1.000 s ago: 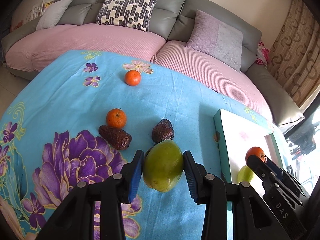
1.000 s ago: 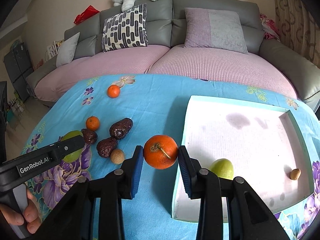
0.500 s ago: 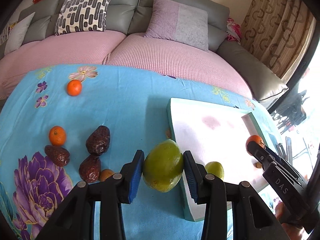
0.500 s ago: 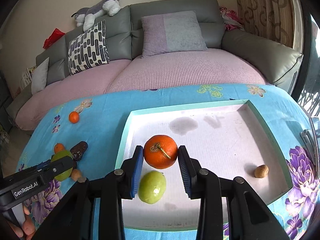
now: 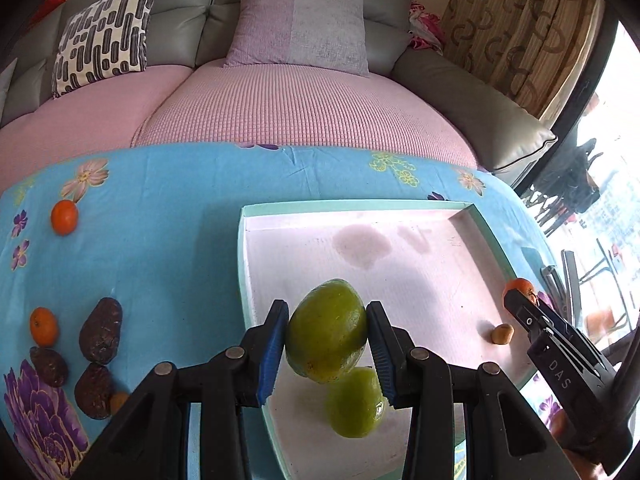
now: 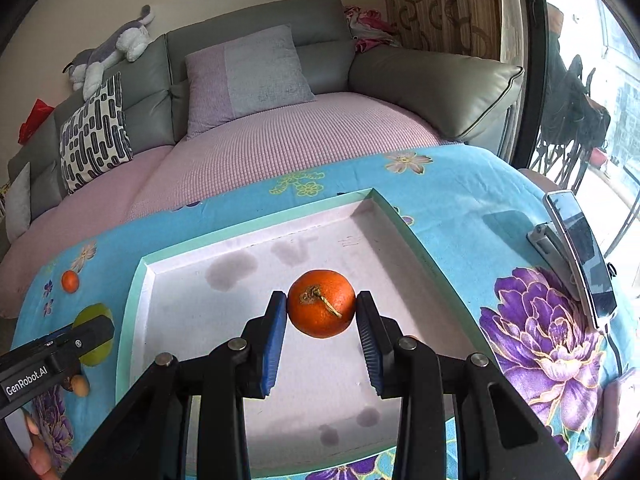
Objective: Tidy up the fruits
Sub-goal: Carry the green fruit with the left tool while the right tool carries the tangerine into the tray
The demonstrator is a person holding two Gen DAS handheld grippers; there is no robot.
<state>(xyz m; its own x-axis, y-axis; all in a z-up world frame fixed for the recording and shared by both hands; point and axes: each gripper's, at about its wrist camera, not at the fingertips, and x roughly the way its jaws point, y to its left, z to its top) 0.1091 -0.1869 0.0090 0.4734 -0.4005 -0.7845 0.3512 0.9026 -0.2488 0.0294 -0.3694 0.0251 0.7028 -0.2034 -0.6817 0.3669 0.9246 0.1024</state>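
Observation:
My left gripper (image 5: 327,330) is shut on a green mango (image 5: 326,330) and holds it above the front left part of the white tray (image 5: 420,272). A smaller green fruit (image 5: 356,404) lies in the tray just below it, and a small brown fruit (image 5: 502,334) lies at the tray's right side. My right gripper (image 6: 321,312) is shut on an orange (image 6: 321,303) with a stem and holds it above the middle of the tray (image 6: 224,312). The right gripper also shows at the right edge of the left wrist view (image 5: 520,296).
On the blue flowered tablecloth left of the tray lie two small tangerines (image 5: 64,217) (image 5: 43,326), three dark dates (image 5: 100,334) and a small brown fruit (image 5: 119,402). A phone on a stand (image 6: 580,252) stands right of the tray. A sofa (image 5: 280,112) is behind the table.
Both grippers have moved right with their fruit. The mango now hangs over the tray instead of the cloth. The orange has moved from the tray's left part to its middle.

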